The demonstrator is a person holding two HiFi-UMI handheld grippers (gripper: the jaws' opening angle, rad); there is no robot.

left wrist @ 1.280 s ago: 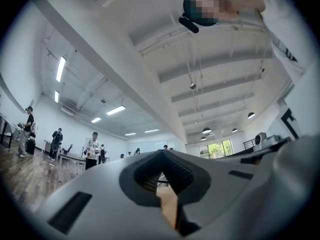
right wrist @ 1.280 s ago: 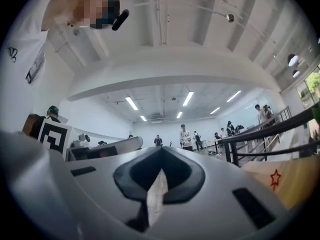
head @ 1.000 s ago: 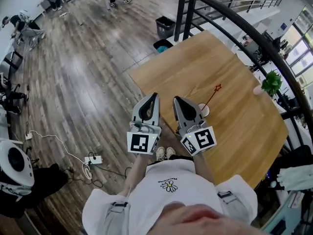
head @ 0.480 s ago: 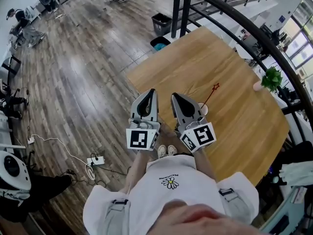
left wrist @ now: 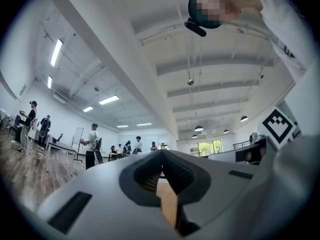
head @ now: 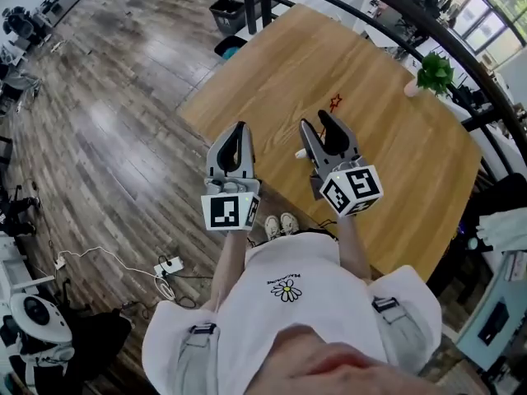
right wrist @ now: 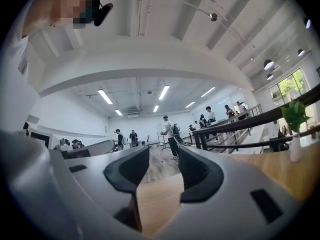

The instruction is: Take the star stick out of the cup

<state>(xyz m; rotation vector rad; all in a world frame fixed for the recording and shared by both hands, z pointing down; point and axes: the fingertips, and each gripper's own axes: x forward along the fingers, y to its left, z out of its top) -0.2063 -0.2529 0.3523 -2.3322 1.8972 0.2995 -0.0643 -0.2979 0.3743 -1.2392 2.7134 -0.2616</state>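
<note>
Opening its jaws with nothing between them, the right gripper is hovering just short of the star stick over the counter; the cup is not showing. Centring the thin stem between the pads before closing is looking wisest. The left gripper is idling, jaws together.
</note>
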